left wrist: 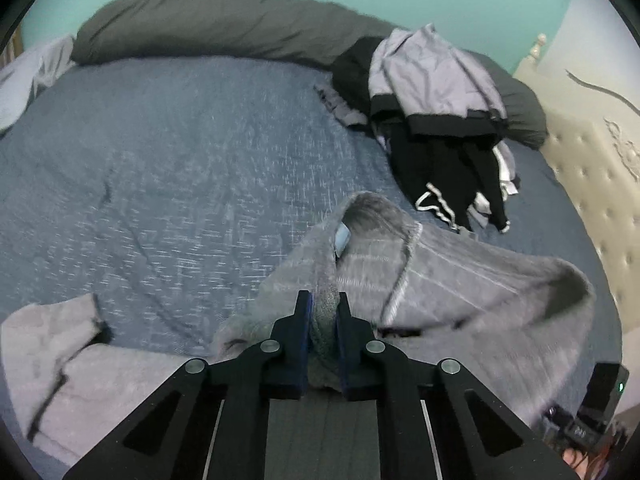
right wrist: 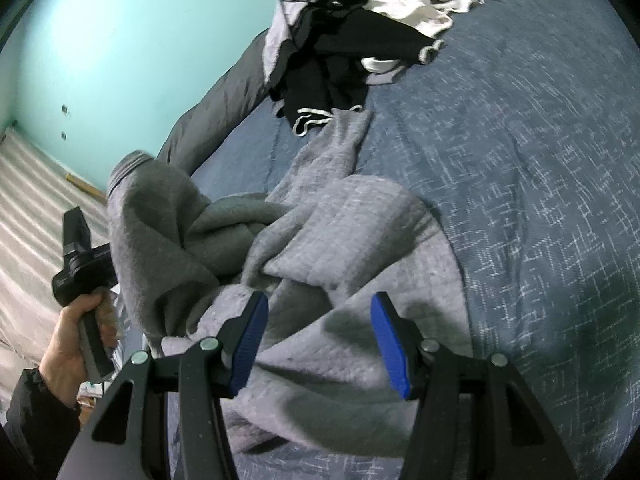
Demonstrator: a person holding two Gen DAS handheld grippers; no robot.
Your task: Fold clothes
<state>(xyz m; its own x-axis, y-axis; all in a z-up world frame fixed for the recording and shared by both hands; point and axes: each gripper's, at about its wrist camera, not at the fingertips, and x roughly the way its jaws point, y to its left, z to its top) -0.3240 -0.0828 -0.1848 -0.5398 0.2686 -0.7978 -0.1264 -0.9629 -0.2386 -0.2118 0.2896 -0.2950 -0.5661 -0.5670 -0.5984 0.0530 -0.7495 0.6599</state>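
A grey sweatshirt lies crumpled on the blue bedspread. My left gripper is shut on a fold of the grey sweatshirt near its neck and lifts it. The same sweatshirt shows in the right wrist view, bunched and partly raised at the left. My right gripper is open and hovers just above the sweatshirt's body, with fabric between its blue pads. The hand holding the left gripper shows at the left edge.
A pile of black, grey and white clothes lies at the far right of the bed, also in the right wrist view. A dark grey rolled duvet runs along the far edge. A tufted headboard stands right.
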